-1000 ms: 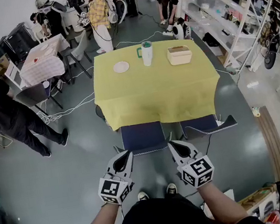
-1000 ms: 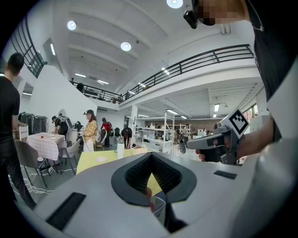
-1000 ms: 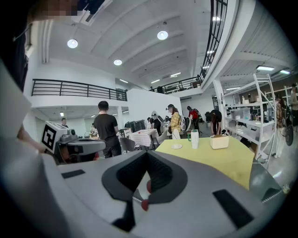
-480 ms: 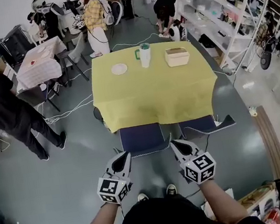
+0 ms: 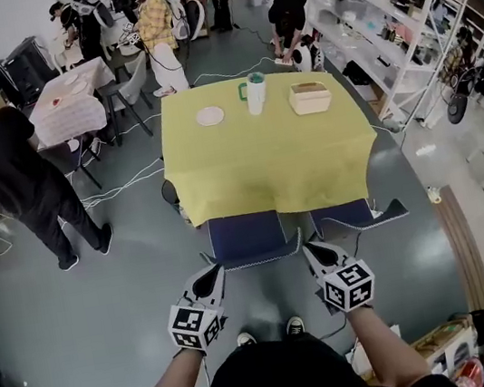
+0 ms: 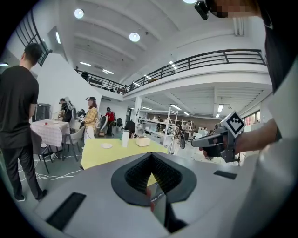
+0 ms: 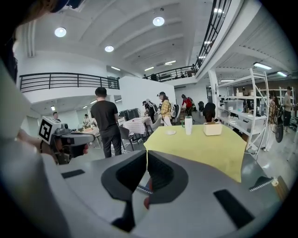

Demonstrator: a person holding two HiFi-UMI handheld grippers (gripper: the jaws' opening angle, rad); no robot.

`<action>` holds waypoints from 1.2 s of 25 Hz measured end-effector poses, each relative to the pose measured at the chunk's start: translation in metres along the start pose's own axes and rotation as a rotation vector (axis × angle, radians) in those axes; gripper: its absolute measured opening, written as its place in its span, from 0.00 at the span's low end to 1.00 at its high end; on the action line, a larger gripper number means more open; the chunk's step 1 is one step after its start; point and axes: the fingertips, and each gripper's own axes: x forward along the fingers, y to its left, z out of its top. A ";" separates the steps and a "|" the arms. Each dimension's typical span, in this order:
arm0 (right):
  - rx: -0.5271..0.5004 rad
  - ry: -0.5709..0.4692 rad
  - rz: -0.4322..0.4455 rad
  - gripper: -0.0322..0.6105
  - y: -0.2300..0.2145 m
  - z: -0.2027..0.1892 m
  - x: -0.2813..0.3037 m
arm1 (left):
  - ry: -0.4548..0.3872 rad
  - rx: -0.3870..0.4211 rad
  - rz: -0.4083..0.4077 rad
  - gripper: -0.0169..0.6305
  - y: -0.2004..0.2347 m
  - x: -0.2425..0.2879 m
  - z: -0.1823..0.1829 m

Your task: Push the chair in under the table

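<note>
Change: against a second ago we see about as much of the chair's blue seat as before. The right gripper has slid a little outward and the left gripper has hardly shifted.
Meaning for the task: we judge the push has barely begun, with most of the travel still to come.
Chair: at the near edge of the table, its front tucked under the hanging yellow cloth, its seat and back still out on our side.
Left gripper: closed on the thin top edge of the chair back, at the left corner.
Right gripper: closed the same way at the right corner, jaws nearly touching.
Table: covered in yellow cloth. On its far end stand a white plate, a tall white jug and a pale box.
Second chair: also blue, at the same near edge, just right of ours.
Room: a glossy grey floor with white cables left of the table. A person in black stands to the table's left, others work beyond it, and white shelves run along its right.
</note>
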 end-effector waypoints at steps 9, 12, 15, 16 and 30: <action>0.153 0.091 -0.084 0.07 0.003 -0.043 0.002 | 0.069 -0.103 0.030 0.03 0.024 -0.025 -0.032; 0.178 0.129 -0.141 0.07 -0.002 -0.061 0.001 | 0.101 -0.155 0.050 0.03 0.034 -0.027 -0.050; 0.193 0.151 -0.159 0.07 -0.002 -0.071 0.003 | 0.128 -0.199 0.061 0.03 0.041 -0.027 -0.063; 0.197 0.154 -0.157 0.07 -0.001 -0.074 0.004 | 0.135 -0.205 0.063 0.03 0.043 -0.026 -0.066; 0.196 0.178 -0.131 0.07 -0.043 -0.079 0.034 | 0.173 -0.159 0.083 0.03 0.044 0.031 -0.069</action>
